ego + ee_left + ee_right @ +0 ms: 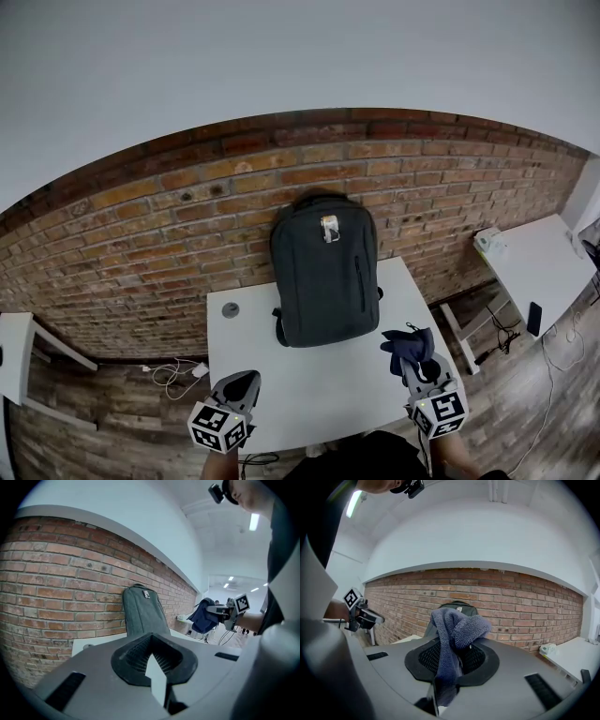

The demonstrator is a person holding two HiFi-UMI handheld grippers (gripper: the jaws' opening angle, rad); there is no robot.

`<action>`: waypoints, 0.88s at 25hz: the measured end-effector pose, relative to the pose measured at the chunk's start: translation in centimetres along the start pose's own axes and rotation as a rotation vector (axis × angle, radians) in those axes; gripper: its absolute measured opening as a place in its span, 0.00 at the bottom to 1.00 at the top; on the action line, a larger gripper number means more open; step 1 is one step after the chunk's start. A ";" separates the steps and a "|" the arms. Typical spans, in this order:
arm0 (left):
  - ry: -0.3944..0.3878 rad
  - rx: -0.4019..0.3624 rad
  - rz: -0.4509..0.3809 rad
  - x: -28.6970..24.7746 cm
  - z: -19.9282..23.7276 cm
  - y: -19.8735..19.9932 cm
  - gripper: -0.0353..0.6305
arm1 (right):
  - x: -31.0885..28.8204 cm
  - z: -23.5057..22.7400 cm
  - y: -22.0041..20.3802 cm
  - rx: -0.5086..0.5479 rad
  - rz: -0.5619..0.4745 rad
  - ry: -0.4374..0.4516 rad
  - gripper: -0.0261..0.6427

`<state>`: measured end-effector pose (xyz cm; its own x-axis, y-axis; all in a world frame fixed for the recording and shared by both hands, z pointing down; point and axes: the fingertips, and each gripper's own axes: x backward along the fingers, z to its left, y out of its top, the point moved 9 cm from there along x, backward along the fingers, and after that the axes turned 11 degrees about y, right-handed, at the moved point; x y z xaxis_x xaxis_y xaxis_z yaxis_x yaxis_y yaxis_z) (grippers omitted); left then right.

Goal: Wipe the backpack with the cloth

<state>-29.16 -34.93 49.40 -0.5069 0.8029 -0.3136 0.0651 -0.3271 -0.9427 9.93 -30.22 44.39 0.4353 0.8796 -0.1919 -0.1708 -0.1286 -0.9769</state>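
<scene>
The right gripper (413, 362) has its fingers (432, 700) clamped on a dark blue cloth (454, 634). The cloth bunches up above the fingertips and folds over to one side, with its lower end caught between them. The left gripper (249, 378) holds nothing: its fingers (158, 686) are pressed together with no gap showing. Both grippers are held above the near edge of a white table (309, 394), well apart from each other. Straight ahead of both pairs of fingers, at the far side of the table, the dark grey backpack (324, 272) stands upright against the brick wall (187, 234). The cloth is not touching it, and bare tabletop lies between the fingertips and the bag's base. The backpack has a small light tag near its top and a vertical zip down the side nearer the right fingers. Ahead of the left fingers, a small grey round object (230, 309) lies on the table near the backpack's lower corner. Far out past the right fingers, a second white table (539, 272) carries a dark phone (533, 319) and a pale boxy item (489, 242). Outward of the left fingers, white cables (173, 375) lie on the wooden floor (112, 412).
</scene>
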 end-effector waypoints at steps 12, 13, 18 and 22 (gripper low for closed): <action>0.096 0.018 -0.009 -2.9 -1.2 2.0 0.02 | -4.6 -6.5 -0.2 0.001 -0.019 0.077 0.13; 0.102 0.016 -0.007 -3.3 -1.5 2.2 0.02 | -5.1 -7.1 -0.1 0.006 -0.017 0.091 0.13; 0.096 0.003 0.019 -5.7 -3.4 2.6 0.02 | -8.1 -10.6 1.4 0.094 -0.002 0.160 0.13; 0.110 0.000 0.018 -6.8 -4.0 3.1 0.02 | -10.8 -13.4 3.7 0.154 -0.034 0.226 0.13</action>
<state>-22.09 -39.37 48.17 -0.4080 0.8470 -0.3409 0.0731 -0.3419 -0.9369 16.45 -46.29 41.55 0.6261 0.7556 -0.1925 -0.2776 -0.0146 -0.9606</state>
